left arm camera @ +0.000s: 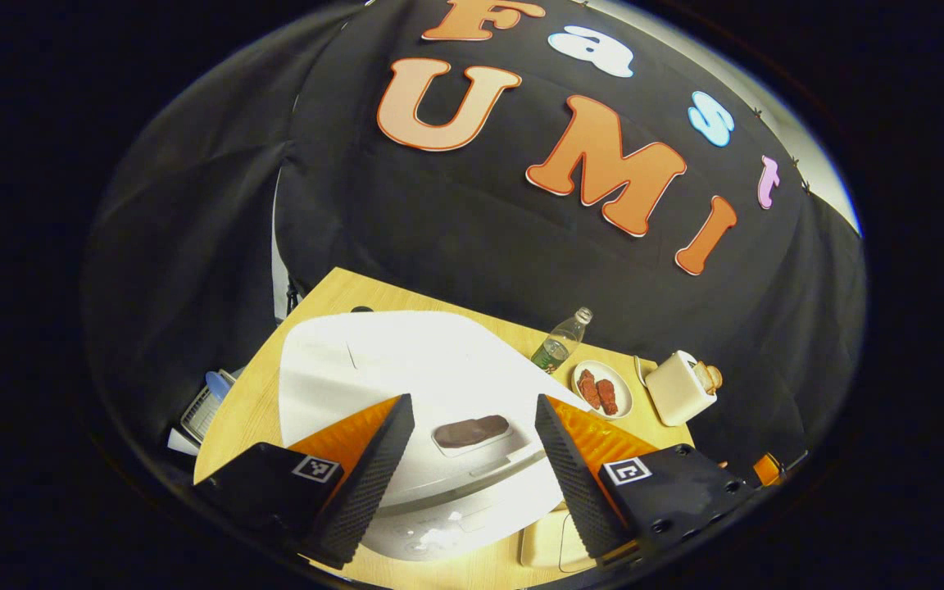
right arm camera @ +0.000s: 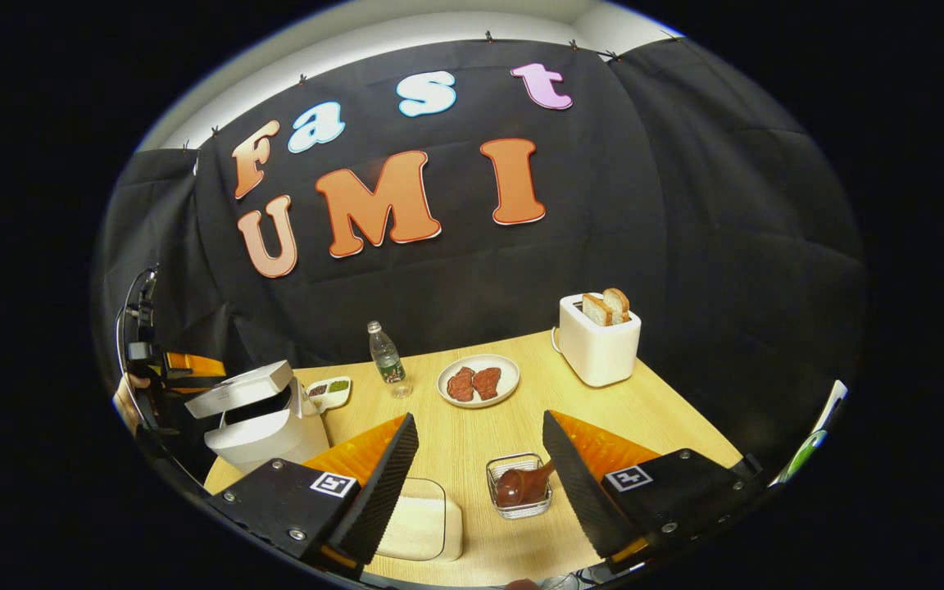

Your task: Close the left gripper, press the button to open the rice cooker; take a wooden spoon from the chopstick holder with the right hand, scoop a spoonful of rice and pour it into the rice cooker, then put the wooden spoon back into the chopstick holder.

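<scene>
The white rice cooker (left arm camera: 406, 369) lies right under my left gripper (left arm camera: 472, 401), which is open, its jaws wide apart over a dark oval panel (left arm camera: 470, 430) on the lid. In the right gripper view the cooker (right arm camera: 263, 430) stands at the table's left edge with its lid (right arm camera: 238, 388) lifted ajar, and the left gripper (right arm camera: 169, 365) and a hand sit behind it. My right gripper (right arm camera: 480, 418) is open above the table. Between its fingers stands a small clear holder (right arm camera: 495, 496) with a brown wooden spoon (right arm camera: 521, 483) in it. A clear box of rice (right arm camera: 419, 520) lies by the left finger.
A plate of meat (right arm camera: 478, 381), a water bottle (right arm camera: 386, 352), a small sauce dish (right arm camera: 329, 392) and a white toaster (right arm camera: 599, 340) with bread stand farther back on the wooden table (right arm camera: 652, 410). A white rack (left arm camera: 206, 406) sits off the table's left edge.
</scene>
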